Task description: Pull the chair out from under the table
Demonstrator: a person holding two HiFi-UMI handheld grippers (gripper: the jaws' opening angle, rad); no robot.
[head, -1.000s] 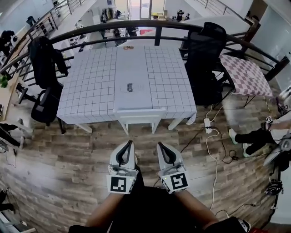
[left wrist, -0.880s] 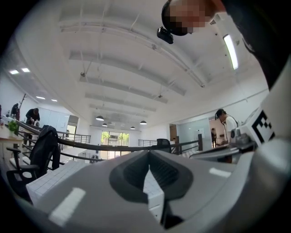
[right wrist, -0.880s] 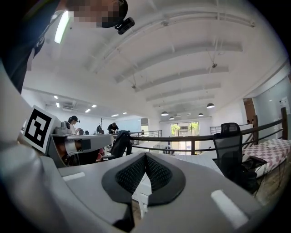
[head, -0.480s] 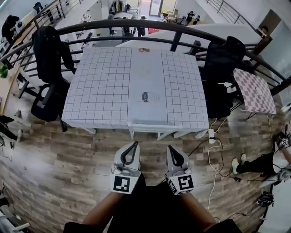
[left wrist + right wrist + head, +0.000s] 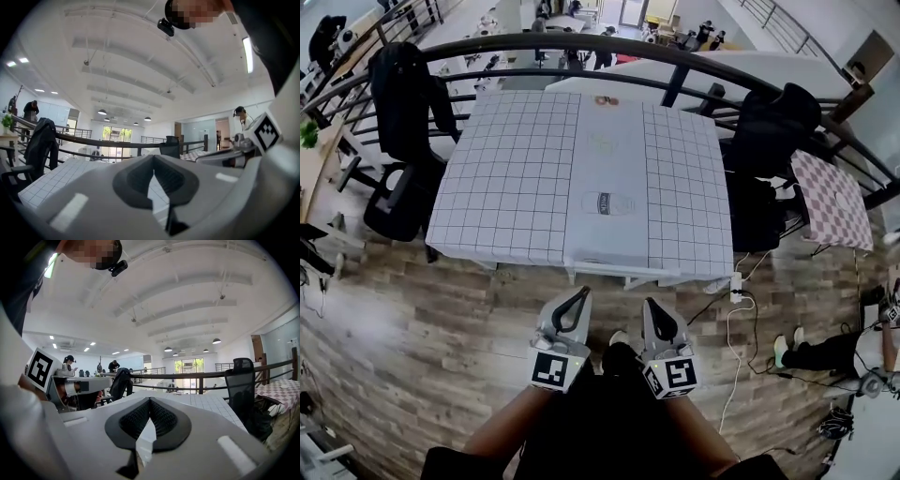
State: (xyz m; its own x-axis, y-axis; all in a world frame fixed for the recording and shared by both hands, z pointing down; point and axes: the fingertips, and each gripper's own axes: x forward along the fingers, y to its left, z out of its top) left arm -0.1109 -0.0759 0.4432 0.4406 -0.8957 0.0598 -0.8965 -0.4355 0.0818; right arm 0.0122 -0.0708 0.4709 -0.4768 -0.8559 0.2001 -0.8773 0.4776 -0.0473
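A white chair (image 5: pixel 615 273) is tucked under the near edge of the table (image 5: pixel 511 178), which wears a white grid cloth; only the chair's top rail shows. My left gripper (image 5: pixel 581 293) and right gripper (image 5: pixel 649 306) hover side by side just short of that rail, apart from it. Both are shut with nothing between the jaws. In the left gripper view the shut jaws (image 5: pixel 153 162) point level across the tabletop (image 5: pixel 47 183). The right gripper view shows shut jaws (image 5: pixel 149 404) aimed over the same cloth (image 5: pixel 206 404). The chair's seat and legs are hidden.
Black office chairs draped with dark clothes stand at the table's left (image 5: pixel 398 112) and right (image 5: pixel 769 141). A dark railing (image 5: pixel 581 45) curves behind. A power strip with cables (image 5: pixel 736 281) lies on the wood floor; a person's legs (image 5: pixel 820 352) are at the right.
Both grippers have come forward together, so the table's near edge and the chair rail now lie just ahead of their tips. The jaws stayed shut.
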